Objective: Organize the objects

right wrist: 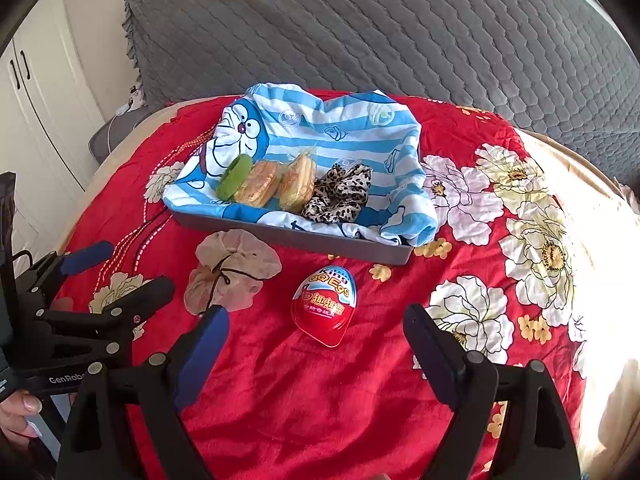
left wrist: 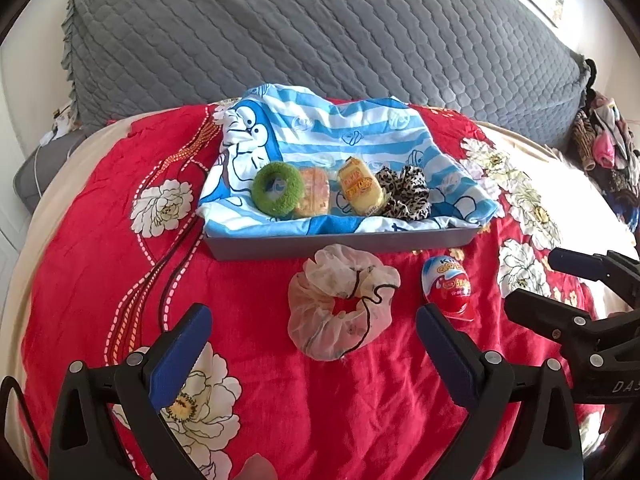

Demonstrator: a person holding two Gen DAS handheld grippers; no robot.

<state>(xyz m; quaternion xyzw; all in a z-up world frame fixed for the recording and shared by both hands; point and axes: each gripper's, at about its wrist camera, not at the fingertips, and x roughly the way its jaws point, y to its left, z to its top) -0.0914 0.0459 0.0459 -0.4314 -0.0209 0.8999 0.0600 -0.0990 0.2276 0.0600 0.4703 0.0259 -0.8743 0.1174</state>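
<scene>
A grey tray [left wrist: 340, 243] [right wrist: 296, 240] lined with a blue striped cartoon cloth holds a green scrunchie [left wrist: 277, 189] [right wrist: 234, 177], two wrapped cakes [left wrist: 360, 190] [right wrist: 296, 184] and a leopard scrunchie [left wrist: 404, 193] [right wrist: 338, 199]. In front of it on the red floral sheet lie a white gauzy scrunchie [left wrist: 340, 304] [right wrist: 232, 270] and a red-and-blue toy egg [left wrist: 448, 286] [right wrist: 326, 304]. My left gripper [left wrist: 314, 330] stands open just short of the white scrunchie, nothing between its fingers. My right gripper [right wrist: 316, 330] is open near the egg, pads apart from it.
A grey quilted bedspread [left wrist: 320, 32] rises behind the tray. A pile of clothes [left wrist: 608, 148] sits at the far right. White cupboard doors [right wrist: 36, 120] stand at the left. A hand [right wrist: 18, 412] holds the left gripper's handle.
</scene>
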